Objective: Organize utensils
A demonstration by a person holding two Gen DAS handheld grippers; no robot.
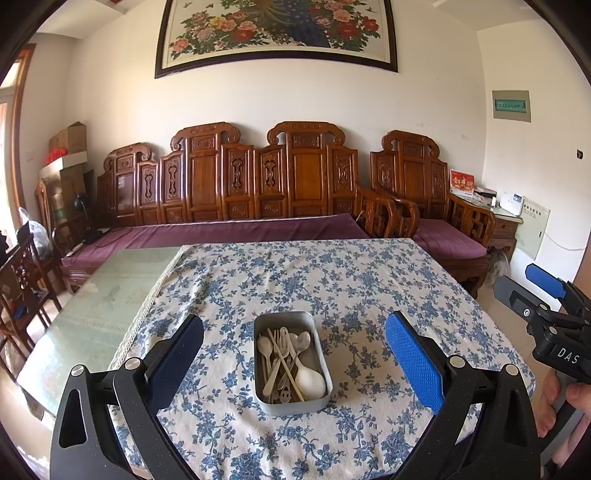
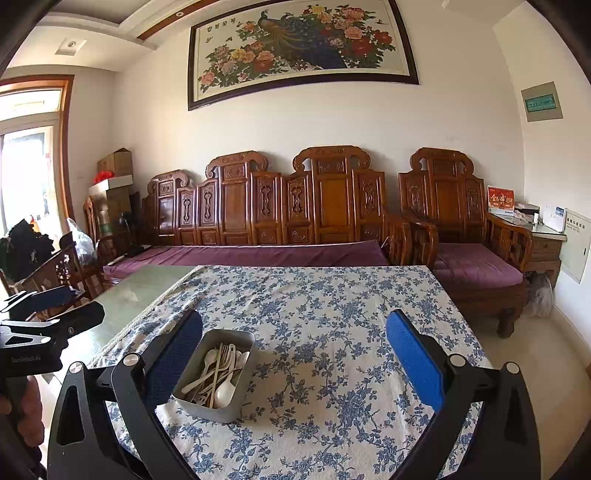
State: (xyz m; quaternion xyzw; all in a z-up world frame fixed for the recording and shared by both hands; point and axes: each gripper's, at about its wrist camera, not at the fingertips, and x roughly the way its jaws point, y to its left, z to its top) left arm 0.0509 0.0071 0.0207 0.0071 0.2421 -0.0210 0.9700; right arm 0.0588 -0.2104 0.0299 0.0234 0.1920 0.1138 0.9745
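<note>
Blue pads faced each other across a wide gap on the left gripper (image 1: 294,363), its jaws released and holding nothing above the tabletop (image 1: 369,288). Between those fingers in the left wrist view sat a grey metal tin (image 1: 291,360) on the blue-flowered tablecloth (image 1: 354,280), filled with a loose jumble of utensils (image 1: 286,363): pale spoons, a fork and thin sticks, with a large white spoon (image 1: 310,382) at the near right corner. The right gripper (image 2: 294,363) was likewise spread wide and empty, and from its camera the tin lay just beside its left finger (image 2: 173,354), off to the left of the gap. Beyond the cloth's lace edge the bare greenish glass of the tabletop showed. Farther back stood a carved wooden sofa (image 1: 236,177) with purple cushions, and a framed peony painting (image 1: 277,33) hung above it.
</note>
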